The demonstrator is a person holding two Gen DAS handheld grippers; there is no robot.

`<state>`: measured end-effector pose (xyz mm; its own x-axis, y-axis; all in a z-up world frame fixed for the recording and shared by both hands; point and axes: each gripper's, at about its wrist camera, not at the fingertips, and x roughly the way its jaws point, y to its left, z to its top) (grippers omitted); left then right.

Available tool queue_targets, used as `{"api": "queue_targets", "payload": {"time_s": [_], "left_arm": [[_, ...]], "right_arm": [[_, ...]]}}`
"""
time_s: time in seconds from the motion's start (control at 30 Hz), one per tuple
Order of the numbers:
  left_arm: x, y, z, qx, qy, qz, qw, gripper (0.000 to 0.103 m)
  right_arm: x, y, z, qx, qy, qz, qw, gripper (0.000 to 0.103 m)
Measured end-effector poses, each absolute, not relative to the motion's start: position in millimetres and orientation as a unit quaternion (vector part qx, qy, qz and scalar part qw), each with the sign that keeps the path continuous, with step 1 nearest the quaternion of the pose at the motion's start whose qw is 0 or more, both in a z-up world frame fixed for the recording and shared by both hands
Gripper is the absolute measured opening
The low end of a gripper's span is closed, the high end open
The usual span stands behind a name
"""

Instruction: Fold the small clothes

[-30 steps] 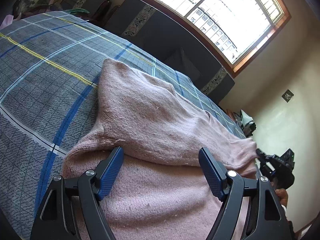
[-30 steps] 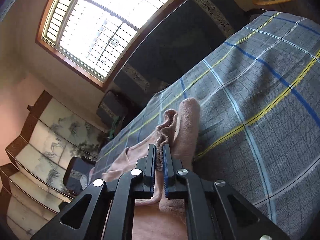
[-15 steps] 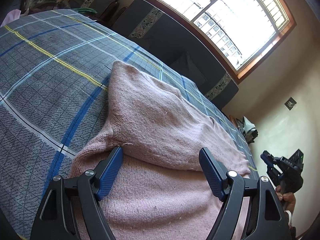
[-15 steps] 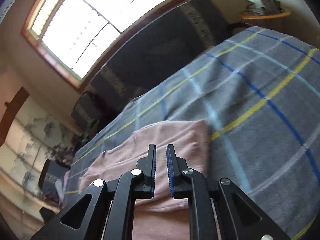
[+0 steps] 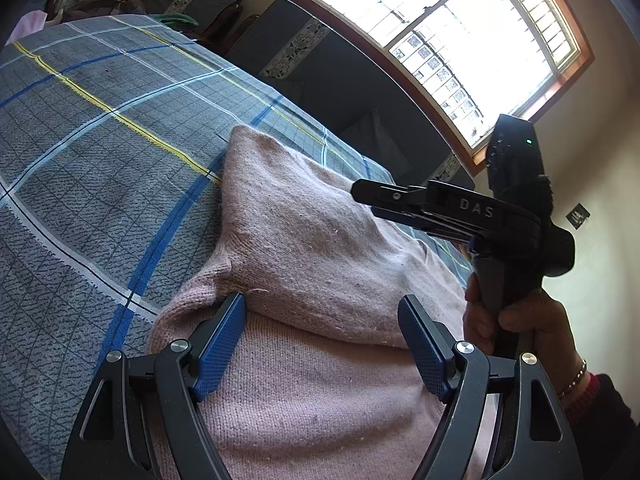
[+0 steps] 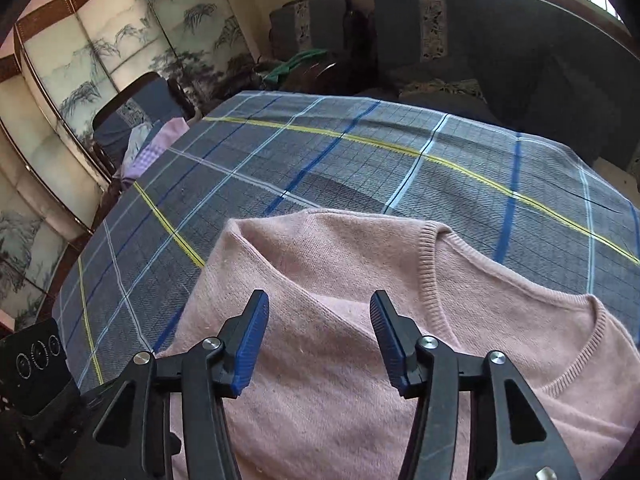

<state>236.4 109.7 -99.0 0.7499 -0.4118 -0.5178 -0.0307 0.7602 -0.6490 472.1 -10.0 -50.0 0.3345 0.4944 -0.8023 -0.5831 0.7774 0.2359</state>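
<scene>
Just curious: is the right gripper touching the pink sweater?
Cannot tell. In the right wrist view, the opening right gripper hovers over the sweater, nothing between its fingers; no gap shows plainly.

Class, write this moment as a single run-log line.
stage: sleeve folded over pink knitted sweater | surface: grey plaid blanket | left gripper: open, empty | right gripper: opening, empty, above sweater

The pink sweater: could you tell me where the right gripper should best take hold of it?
Probably the ribbed cuff of the folded-over sleeve on the sweater. It lies flat with a free edge facing the plaid cloth, so come from that far side. The right gripper hovers empty, jaws opening.
</scene>
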Motion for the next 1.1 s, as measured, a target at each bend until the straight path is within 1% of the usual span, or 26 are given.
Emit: {"api": "queue_targets", "payload": {"time_s": [0.13, 0.17, 0.2, 0.23, 0.27, 0.33, 0.47, 0.5, 0.63, 0.67, 0.7, 0.73, 0.77, 0.83, 0.87, 0.9, 0.93, 0.97, 1.0, 1.03, 1.07, 1.1], "left_arm": [[236, 110, -99, -0.329, 0.336, -0.110, 0.876, 0.078], [237, 110, -99, -0.330, 0.336, -0.110, 0.875, 0.078], [236, 110, -99, -0.330, 0.335, -0.110, 0.875, 0.078], [236, 110, -99, -0.331, 0.335, -0.110, 0.875, 0.078], [236, 111, -99, -0.332, 0.334, -0.111, 0.875, 0.078], [235, 111, -99, -0.332, 0.334, -0.112, 0.875, 0.078], [233, 111, -98, -0.333, 0.333, -0.112, 0.875, 0.078], [233, 110, -98, -0.333, 0.334, -0.111, 0.875, 0.078], [233, 110, -97, -0.333, 0.334, -0.111, 0.875, 0.078], [233, 110, -97, -0.332, 0.334, -0.111, 0.875, 0.078], [233, 110, -97, -0.332, 0.334, -0.110, 0.875, 0.078], [233, 110, -97, -0.332, 0.334, -0.111, 0.875, 0.078], [233, 110, -97, -0.332, 0.334, -0.111, 0.875, 0.078], [233, 110, -97, -0.332, 0.334, -0.111, 0.875, 0.078], [233, 110, -97, -0.332, 0.334, -0.111, 0.875, 0.078], [233, 110, -97, -0.332, 0.334, -0.111, 0.875, 0.078], [233, 110, -97, -0.332, 0.334, -0.111, 0.875, 0.078], [233, 110, -97, -0.332, 0.334, -0.111, 0.875, 0.078], [233, 110, -97, -0.332, 0.334, -0.111, 0.875, 0.078], [233, 110, -97, -0.332, 0.334, -0.111, 0.875, 0.078], [233, 110, -97, -0.332, 0.334, -0.111, 0.875, 0.078], [233, 110, -97, -0.332, 0.334, -0.111, 0.875, 0.078]], "right_arm": [[478, 9, -60, -0.046, 0.500, 0.375, 0.779, 0.054], [474, 14, -60, -0.054, 0.497, 0.385, 0.776, 0.050], [470, 19, -59, -0.063, 0.493, 0.394, 0.773, 0.032], [467, 24, -60, -0.075, 0.490, 0.396, 0.773, 0.019], [464, 30, -60, -0.090, 0.485, 0.389, 0.778, 0.009], [462, 34, -58, -0.104, 0.464, 0.372, 0.797, 0.008], [470, 29, -51, -0.084, 0.429, 0.336, 0.834, 0.004], [474, 28, -50, -0.082, 0.424, 0.329, 0.840, 0.001], [482, 22, -56, -0.054, 0.432, 0.334, 0.836, 0.001], [483, 17, -54, -0.036, 0.432, 0.338, 0.836, 0.003], [485, 9, -51, -0.001, 0.433, 0.352, 0.830, 0.008], [487, 1, -47, 0.026, 0.435, 0.369, 0.821, 0.009], [489, -3, -43, 0.038, 0.439, 0.379, 0.814, 0.012], [490, -3, -39, 0.022, 0.445, 0.385, 0.808, 0.038], [490, -1, -40, 0.014, 0.456, 0.396, 0.796, 0.059], [489, 3, -42, 0.003, 0.467, 0.403, 0.787, 0.066], [488, 6, -46, -0.012, 0.475, 0.404, 0.782, 0.066], [485, 10, -50, -0.025, 0.481, 0.406, 0.777, 0.064], [482, 14, -54, -0.037, 0.479, 0.405, 0.778, 0.046], [479, 18, -56, -0.051, 0.474, 0.407, 0.779, 0.024], [474, 23, -58, -0.073, 0.468, 0.398, 0.786, 0.009], [470, 26, -59, -0.090, 0.457, 0.392, 0.793, 0.007]]}}
